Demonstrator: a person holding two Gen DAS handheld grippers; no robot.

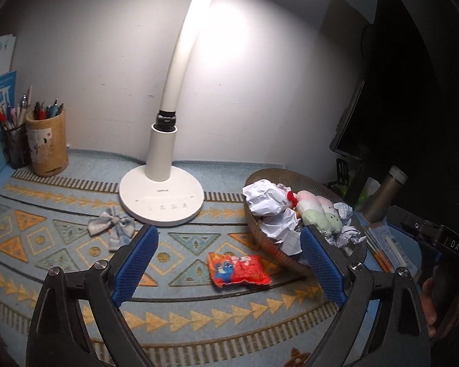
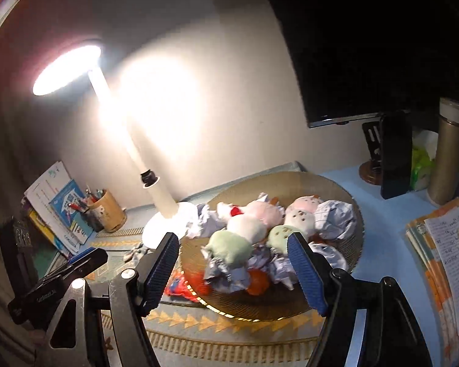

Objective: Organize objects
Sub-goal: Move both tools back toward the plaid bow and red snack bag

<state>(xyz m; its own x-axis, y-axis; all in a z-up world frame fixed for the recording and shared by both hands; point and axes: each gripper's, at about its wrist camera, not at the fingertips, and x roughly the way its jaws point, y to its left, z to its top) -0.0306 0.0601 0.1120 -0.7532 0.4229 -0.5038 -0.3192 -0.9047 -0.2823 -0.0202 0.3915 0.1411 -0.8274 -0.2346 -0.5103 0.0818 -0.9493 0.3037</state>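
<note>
While both tongs gape empty, we find the red snack packet (image 1: 238,270) lying crosswise between our left tongs (image 1: 229,263), nearer than our right tongs (image 2: 233,270).

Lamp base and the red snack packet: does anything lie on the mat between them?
No, in the left wrist view only bare patterned mat separates the lamp base from the snack packet.

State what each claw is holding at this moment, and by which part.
Nothing is held. The left claw stands open above the mat, the red packet lying untouched beneath. The right claw is open before the basket.
</note>
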